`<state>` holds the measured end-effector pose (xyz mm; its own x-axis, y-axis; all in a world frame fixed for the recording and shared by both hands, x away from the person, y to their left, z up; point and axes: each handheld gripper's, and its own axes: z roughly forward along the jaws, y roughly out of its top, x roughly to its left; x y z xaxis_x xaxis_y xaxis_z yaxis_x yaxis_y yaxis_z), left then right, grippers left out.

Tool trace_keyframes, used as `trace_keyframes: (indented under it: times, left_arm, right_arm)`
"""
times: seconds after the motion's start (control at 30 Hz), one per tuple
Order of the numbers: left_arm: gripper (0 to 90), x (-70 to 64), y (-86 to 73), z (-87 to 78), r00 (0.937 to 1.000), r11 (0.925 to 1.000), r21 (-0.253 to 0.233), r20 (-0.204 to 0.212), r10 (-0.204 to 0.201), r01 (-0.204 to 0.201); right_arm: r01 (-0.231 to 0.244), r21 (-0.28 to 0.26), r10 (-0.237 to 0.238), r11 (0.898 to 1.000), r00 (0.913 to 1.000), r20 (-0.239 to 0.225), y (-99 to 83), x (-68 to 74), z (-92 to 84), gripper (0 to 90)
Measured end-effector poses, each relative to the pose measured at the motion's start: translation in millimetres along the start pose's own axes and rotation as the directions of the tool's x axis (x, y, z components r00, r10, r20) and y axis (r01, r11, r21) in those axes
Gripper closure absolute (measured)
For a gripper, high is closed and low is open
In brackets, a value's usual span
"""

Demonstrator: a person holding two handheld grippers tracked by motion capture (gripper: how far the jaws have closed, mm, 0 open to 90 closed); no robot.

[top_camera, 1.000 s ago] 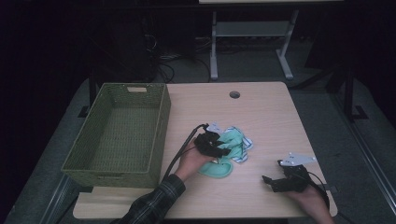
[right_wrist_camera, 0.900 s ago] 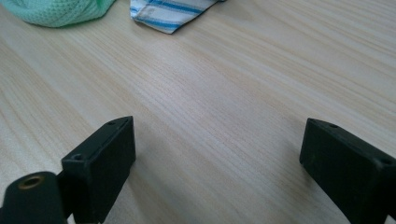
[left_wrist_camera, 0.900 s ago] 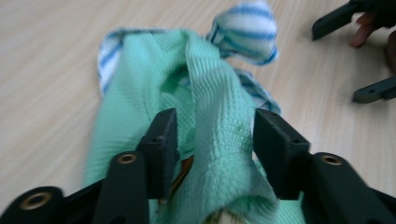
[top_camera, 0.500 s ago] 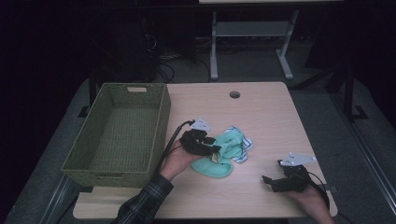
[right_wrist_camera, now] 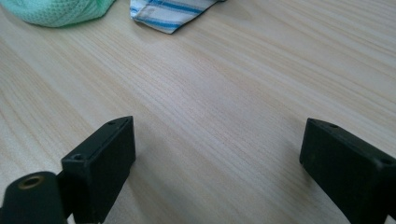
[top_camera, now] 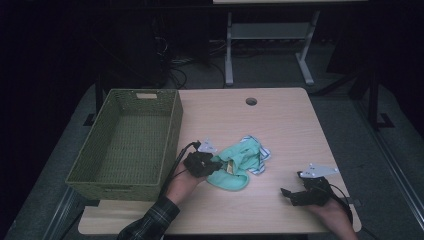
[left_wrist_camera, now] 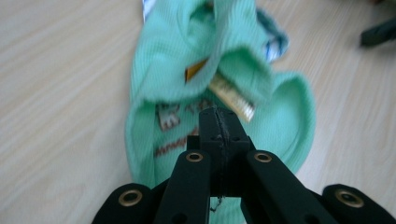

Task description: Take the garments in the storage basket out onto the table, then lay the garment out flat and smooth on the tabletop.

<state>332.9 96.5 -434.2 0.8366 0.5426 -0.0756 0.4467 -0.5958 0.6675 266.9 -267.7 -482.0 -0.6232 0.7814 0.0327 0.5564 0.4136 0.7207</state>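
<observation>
A mint-green garment (top_camera: 235, 169) with a printed label lies crumpled at the middle front of the table, and a blue-striped cloth (top_camera: 262, 154) is tucked against its right side. My left gripper (top_camera: 212, 165) is at the garment's left edge. In the left gripper view its jaws are pressed together, shut on a fold of the green garment (left_wrist_camera: 210, 60), with the left gripper's tips (left_wrist_camera: 218, 116) over the printed part. My right gripper (top_camera: 287, 192) rests near the front right of the table, apart from the clothes. It stands open (right_wrist_camera: 219, 149) over bare wood, with the green garment (right_wrist_camera: 56, 11) and the striped cloth (right_wrist_camera: 173, 11) farther off.
A green wicker basket (top_camera: 172, 130) with nothing in it stands along the table's left side, close to my left hand. The wooden table (top_camera: 280, 125) has a cable hole (top_camera: 251, 101) near its far edge. Beyond the table stands a metal frame on a dark floor.
My left gripper has moved left, toward the basket and slightly nearer the person, pulling the green garment's edge along. The right gripper has stayed in place.
</observation>
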Motion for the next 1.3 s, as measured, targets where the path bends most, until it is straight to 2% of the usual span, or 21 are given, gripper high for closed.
trace_keyframes:
  times: [0.13, 0.3, 0.37, 0.43, 0.53, 0.73, 0.87, 1.07, 1.3]
  left_arm:
    - [89.3, 0.2, -9.2, 5.4, 1.0, 0.9994, 0.034, -0.008, -0.006, 0.006]
    - [89.3, 0.2, -12.0, 13.2, 1.0, 0.9977, 0.068, -0.006, -0.003, 0.004]
    - [89.3, -0.7, -14.0, 17.8, 1.0, 0.9961, 0.088, -0.009, -0.002, 0.003]
    - [89.3, -0.4, -15.2, 19.2, 0.9998, 0.9968, 0.077, 0.003, -0.021, 0.021]
    - [89.3, -0.6, -15.5, 19.3, 0.9998, 0.9971, 0.075, 0.003, -0.018, 0.017]
    - [89.4, 0.3, -15.3, 19.1, 0.9998, 0.9967, 0.078, 0.006, -0.021, 0.021]
    - [89.4, -0.8, -14.4, 19.6, 0.9998, 0.9966, 0.08, 0.001, -0.019, 0.019]
    - [89.4, 0.4, -14.0, 19.6, 0.9997, 0.9962, 0.084, 0.008, -0.022, 0.021]
    - [89.4, 1.0, -13.1, 19.7, 0.9997, 0.9955, 0.092, 0.011, -0.023, 0.022]
  right_arm:
    - [0.0, 0.0, 0.0, 1.0, 1.0, 0.0, 0.0, 0.0, 0.0, 10.0]
    - [0.001, 0.002, -0.001, 1.0, 1.0, 0.004, 0.3, 0.3, 0.0, 10.5]
    - [-0.004, 0.016, 0.004, 1.0, 1.0, 0.004, 3.1, 1.3, -0.2, 14.6]
    - [-0.002, 0.012, 0.002, 1.0, 0.9999, 0.01, 8.2, 2.2, -1.0, 14.8]
    - [-0.022, -0.02, 0.022, 1.0, 0.9998, 0.0, 16.1, 3.1, -1.9, 17.5]
    - [-0.024, -0.046, 0.023, 0.999, 0.9991, -0.036, 29.4, 9.0, 4.9, 30.6]
    - [-0.033, -0.06, 0.03, 0.998, 0.9981, -0.054, 40.5, 10.8, 14.6, 35.0]
    - [-0.053, -0.054, 0.048, 0.997, 0.9952, -0.085, 54.8, 13.5, 32.8, 40.1]
    - [-0.047, -0.038, 0.043, 0.998, 0.9949, -0.091, 60.6, 15.8, 49.3, 46.0]
